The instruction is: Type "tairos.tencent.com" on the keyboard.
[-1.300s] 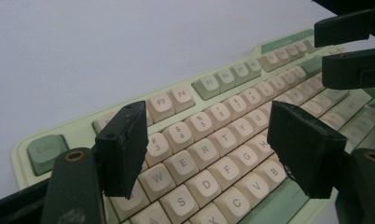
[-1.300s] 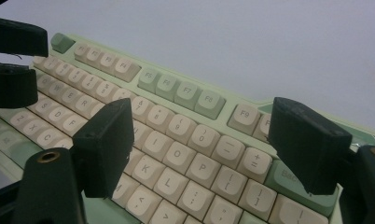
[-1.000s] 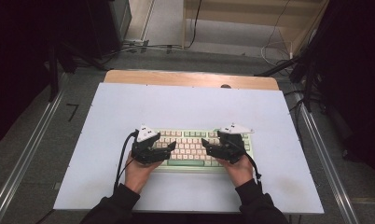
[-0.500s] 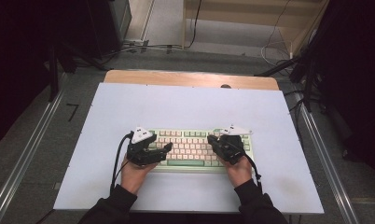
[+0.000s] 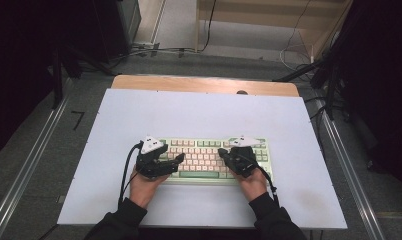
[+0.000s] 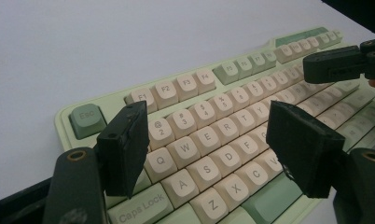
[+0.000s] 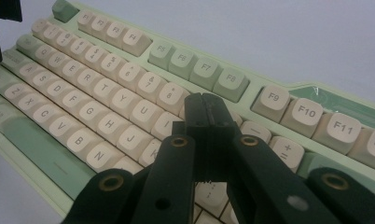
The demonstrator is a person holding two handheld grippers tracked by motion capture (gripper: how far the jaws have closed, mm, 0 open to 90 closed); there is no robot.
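Note:
A pale green keyboard [image 5: 214,150] with cream keys lies on the white tabletop near the front. My left gripper [image 5: 178,160] hovers over the keyboard's left end; in the left gripper view [image 6: 206,140] it is open, with only keys around W, E and R behind the gap. My right gripper [image 5: 222,152] is over the right half. In the right gripper view [image 7: 205,112] its jaws have just been closing and now meet, with nothing between them, tips low over the keys near 9 and 0; whether they touch a key I cannot tell.
The white tabletop [image 5: 199,112] reaches well beyond the keyboard on all sides, with a wooden strip [image 5: 204,84] along its back edge. Metal rails [image 5: 29,165] run along both sides, and cables [image 5: 154,49] lie on the floor behind.
The right gripper's jaws have gone from spread apart to pressed together. The left gripper has stayed open in the same spot.

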